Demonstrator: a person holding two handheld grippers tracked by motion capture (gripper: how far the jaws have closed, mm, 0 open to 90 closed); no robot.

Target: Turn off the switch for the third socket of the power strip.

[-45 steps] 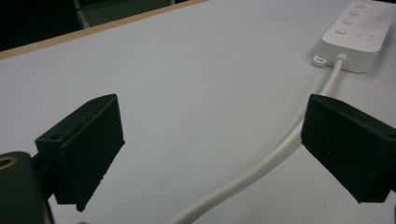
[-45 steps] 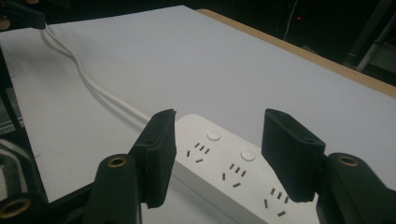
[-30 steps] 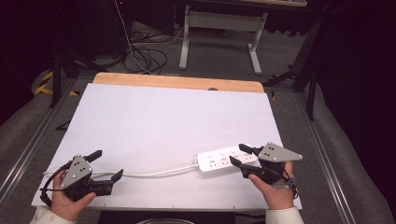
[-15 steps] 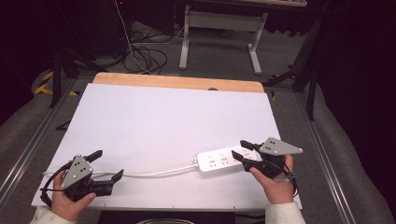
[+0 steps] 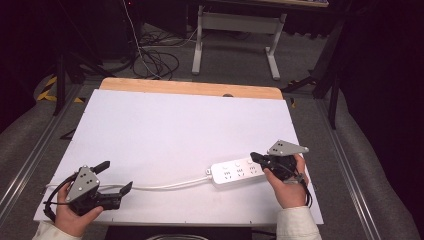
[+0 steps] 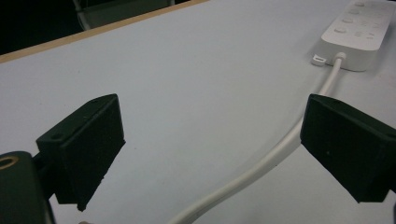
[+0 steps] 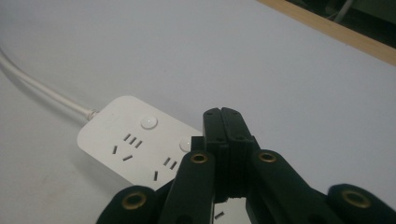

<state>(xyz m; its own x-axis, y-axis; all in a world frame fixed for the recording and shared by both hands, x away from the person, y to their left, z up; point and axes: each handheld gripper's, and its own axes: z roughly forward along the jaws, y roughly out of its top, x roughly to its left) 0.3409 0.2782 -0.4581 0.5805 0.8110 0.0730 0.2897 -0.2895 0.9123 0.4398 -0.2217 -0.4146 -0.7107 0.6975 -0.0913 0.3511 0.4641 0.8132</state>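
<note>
R tongs (image 7: 223, 116) just clenched empty over smooth white power strip (image 5: 236, 171) (rounded corners); L tongs (image 6: 212, 140) released.

power strip far end: in the right gripper view the closed right gripper (image 7: 227, 122) covers the near part of the power strip (image 7: 130, 140), and the bottom edge cuts off the rest.
power strip in left gripper view: the top and right edges crop the power strip (image 6: 356, 35).
cable end: the white cable (image 5: 165, 185) runs under the left gripper (image 5: 114, 180) in the high view; its plug end cannot be made out.
socket markings: too small to read in the high view.
</note>
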